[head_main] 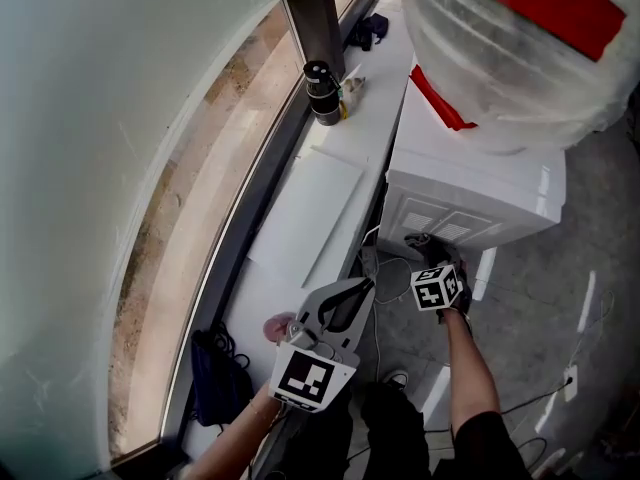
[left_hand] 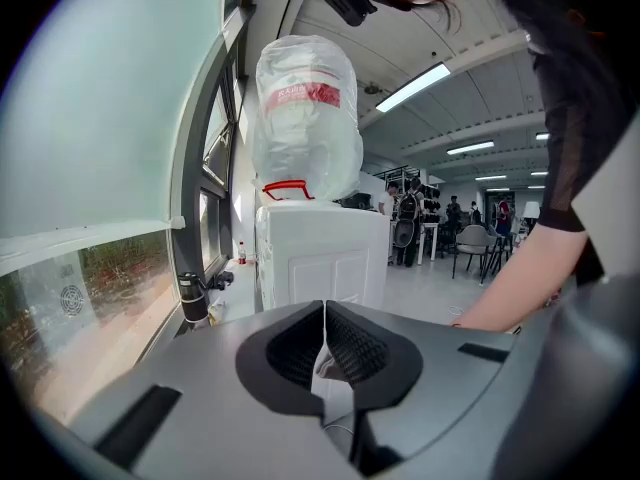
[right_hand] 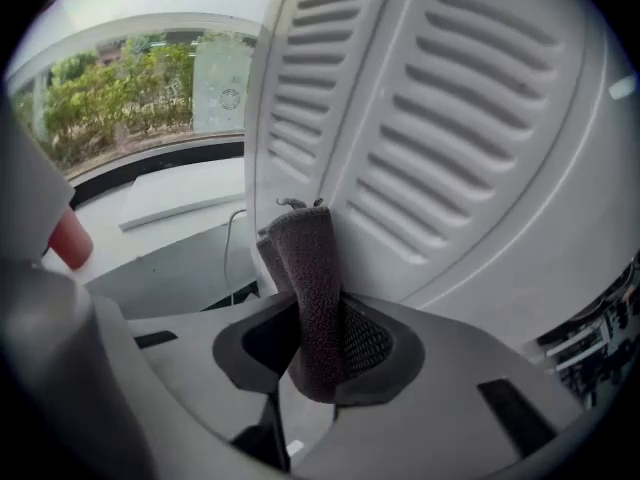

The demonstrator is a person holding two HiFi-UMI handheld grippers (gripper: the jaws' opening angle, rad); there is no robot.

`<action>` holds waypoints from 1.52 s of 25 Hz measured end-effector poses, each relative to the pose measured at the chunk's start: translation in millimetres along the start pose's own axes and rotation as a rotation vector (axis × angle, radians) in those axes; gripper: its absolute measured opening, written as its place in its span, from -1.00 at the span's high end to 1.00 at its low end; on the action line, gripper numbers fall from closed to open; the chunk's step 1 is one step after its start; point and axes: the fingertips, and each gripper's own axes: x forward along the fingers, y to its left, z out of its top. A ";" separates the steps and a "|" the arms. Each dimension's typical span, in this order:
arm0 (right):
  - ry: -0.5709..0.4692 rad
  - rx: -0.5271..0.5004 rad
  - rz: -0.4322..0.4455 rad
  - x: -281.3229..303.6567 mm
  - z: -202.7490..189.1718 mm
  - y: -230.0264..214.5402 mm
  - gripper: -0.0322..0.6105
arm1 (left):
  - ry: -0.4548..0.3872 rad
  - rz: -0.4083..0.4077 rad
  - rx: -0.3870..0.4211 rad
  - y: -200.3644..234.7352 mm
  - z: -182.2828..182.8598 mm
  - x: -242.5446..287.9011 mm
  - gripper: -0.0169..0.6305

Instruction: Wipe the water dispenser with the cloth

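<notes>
Grey cloth (right_hand: 305,288) clamped in right gripper (right_hand: 318,353), against water dispenser (right_hand: 470,128) at 12 o'clock. Left gripper (left_hand: 324,318) jaws together, empty.

You wear a black short sleeve (head_main: 488,436); your grey left gripper (head_main: 362,288) and right gripper (head_main: 422,246) each carry 1 black-and-white marker cube (head_main: 438,288).

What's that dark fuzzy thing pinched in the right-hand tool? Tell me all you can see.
It is a cloth, dark grey-brown with a nubbly towel-like weave, folded into a thick strip. The right gripper is shut on its lower part, so it stands up out of the jaws. Its top is at the louvred white panel of the water dispenser; whether they touch is unclear.
</notes>
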 end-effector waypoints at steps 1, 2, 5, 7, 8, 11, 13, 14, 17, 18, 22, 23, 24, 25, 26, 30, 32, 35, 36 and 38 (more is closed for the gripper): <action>0.020 0.042 0.014 7.4 -7.2 1.5 0.58 | 0.001 -0.001 0.001 -0.2 -3.3 0.8 0.88; 0.040 0.078 0.023 13.5 -13.8 2.1 0.58 | 0.002 -0.003 0.001 -0.4 -6.3 1.3 0.88; 0.096 0.116 0.028 22.5 -27.0 1.1 0.58 | 0.008 -0.004 -0.003 0.1 -11.7 1.6 0.88; 0.103 0.114 0.022 19.2 -27.6 -1.5 0.58 | 0.012 -0.006 -0.010 -0.6 -10.6 1.2 0.88; 0.093 0.117 0.021 14.3 -25.7 -3.4 0.58 | 0.013 -0.011 -0.014 -2.3 -8.6 1.3 0.88; 0.024 0.146 0.037 -14.0 -14.4 -9.7 0.58 | 0.013 -0.040 -0.013 -9.8 1.6 2.4 0.88; -0.033 0.168 0.063 -40.6 -4.6 -15.3 0.58 | 0.019 -0.062 -0.013 -14.6 9.4 4.1 0.88; -0.060 0.175 0.075 -55.2 -0.2 -19.6 0.58 | 0.025 -0.072 -0.012 -17.4 13.5 5.4 0.88; -0.123 0.175 0.093 -107.0 13.7 -38.4 0.58 | 0.027 -0.104 -0.014 -29.1 30.3 9.1 0.88; -0.140 0.172 0.092 -125.3 19.0 -46.9 0.58 | 0.025 -0.115 -0.013 -33.4 36.9 10.2 0.88; -0.219 0.152 0.052 -189.6 40.0 -94.5 0.58 | 0.012 -0.152 -0.004 -47.7 61.6 15.4 0.88; -0.242 0.151 0.039 -205.1 46.9 -107.4 0.58 | 0.010 -0.160 -0.002 -50.8 66.7 17.0 0.88; -0.267 0.150 0.025 -220.6 55.0 -120.0 0.58 | 0.007 -0.168 -0.002 -53.9 71.4 18.7 0.88; -0.293 0.149 0.012 -235.9 63.8 -132.0 0.58 | 0.004 -0.174 -0.001 -56.9 75.6 20.1 0.88; -0.318 0.147 0.000 -250.8 73.3 -142.9 0.58 | 0.002 -0.180 -0.001 -59.8 79.1 21.2 0.88; -0.407 0.098 -0.041 -301.0 112.8 -173.0 0.58 | 0.002 -0.193 0.005 -67.9 88.6 23.5 0.88; -0.433 0.065 -0.052 -316.5 126.7 -177.4 0.58 | 0.000 -0.194 0.008 -69.7 91.9 24.2 0.88; -0.449 0.037 -0.061 -318.3 132.0 -177.2 0.58 | -0.004 -0.185 0.006 -68.6 94.1 26.0 0.88; -0.454 0.037 -0.062 -314.6 130.5 -176.4 0.58 | -0.005 -0.179 0.005 -67.1 93.5 27.0 0.88; -0.465 0.053 -0.061 -305.1 125.0 -173.4 0.58 | -0.002 -0.166 0.001 -63.1 89.7 29.2 0.88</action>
